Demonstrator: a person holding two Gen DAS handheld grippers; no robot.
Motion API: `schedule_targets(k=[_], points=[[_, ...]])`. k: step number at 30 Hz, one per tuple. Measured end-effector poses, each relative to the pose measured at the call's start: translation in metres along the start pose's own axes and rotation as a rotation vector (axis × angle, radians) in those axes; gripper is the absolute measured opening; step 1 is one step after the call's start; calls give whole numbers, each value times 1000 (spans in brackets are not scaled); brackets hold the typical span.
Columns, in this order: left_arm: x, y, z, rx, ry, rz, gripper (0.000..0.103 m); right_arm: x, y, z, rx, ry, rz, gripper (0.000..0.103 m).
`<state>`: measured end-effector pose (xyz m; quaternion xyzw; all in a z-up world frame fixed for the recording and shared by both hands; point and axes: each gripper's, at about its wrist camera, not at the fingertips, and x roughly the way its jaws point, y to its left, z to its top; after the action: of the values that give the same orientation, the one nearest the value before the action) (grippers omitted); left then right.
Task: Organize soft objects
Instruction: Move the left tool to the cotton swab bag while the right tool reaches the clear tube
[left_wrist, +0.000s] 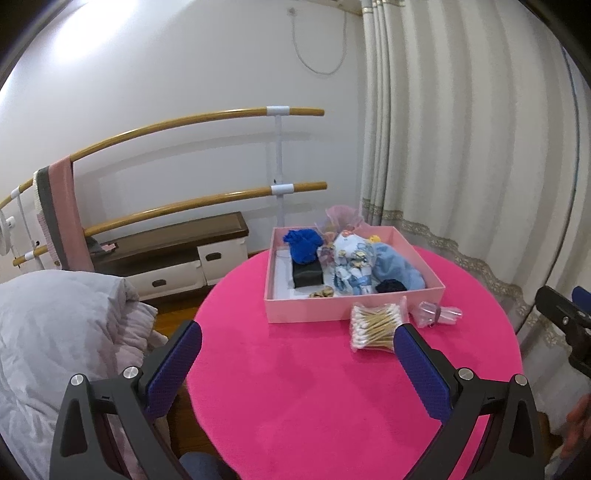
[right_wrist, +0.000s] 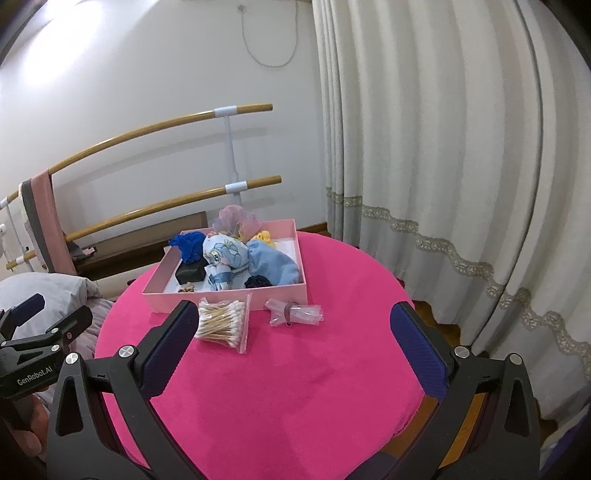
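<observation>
A pink box (left_wrist: 306, 308) (right_wrist: 229, 295) stands at the far side of the round pink table (left_wrist: 314, 387) (right_wrist: 295, 387). Inside lie a royal-blue knitted piece (left_wrist: 303, 245) (right_wrist: 188, 243), a printed cloth bundle (left_wrist: 351, 262) (right_wrist: 223, 258), a light-blue cloth (left_wrist: 397, 267) (right_wrist: 273, 264), a dark scrunchie (left_wrist: 391, 286) (right_wrist: 258, 282) and a black block (left_wrist: 309, 277) (right_wrist: 191, 273). A bag of cotton swabs (left_wrist: 375, 326) (right_wrist: 221, 321) and a small clear bag (left_wrist: 437, 314) (right_wrist: 295, 314) lie in front of it. My left gripper (left_wrist: 295, 332) and my right gripper (right_wrist: 291, 314) hover open and empty over the near table.
A pink gauze piece (left_wrist: 341, 216) (right_wrist: 236, 219) pokes over the box's back wall. Wooden ballet bars (left_wrist: 207, 201) and a low cabinet (left_wrist: 173, 254) stand behind; bedding (left_wrist: 55, 332) is to the left, curtains (right_wrist: 443, 166) to the right.
</observation>
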<state>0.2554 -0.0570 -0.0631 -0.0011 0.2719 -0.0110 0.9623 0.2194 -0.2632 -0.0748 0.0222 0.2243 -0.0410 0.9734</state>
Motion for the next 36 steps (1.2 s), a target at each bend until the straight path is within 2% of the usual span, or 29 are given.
schedule_targets(k=[6,13,22,29,36], points=[[32,-21,8,24,55,-26,103,23,-14,-2,13,46,4,103],[98,-51,18,46,170,-61,103,62,-33,-4,31,117,5,103],[182,-85,16,55,273,-78,103,112,-46,-10,50,204,33,103],[240,-106,10,74,327,-54,103,128,-61,-12,80,221,25,103],[291,-104,-2,24,393,-10,103,143,-65,-16,85,250,28,103]])
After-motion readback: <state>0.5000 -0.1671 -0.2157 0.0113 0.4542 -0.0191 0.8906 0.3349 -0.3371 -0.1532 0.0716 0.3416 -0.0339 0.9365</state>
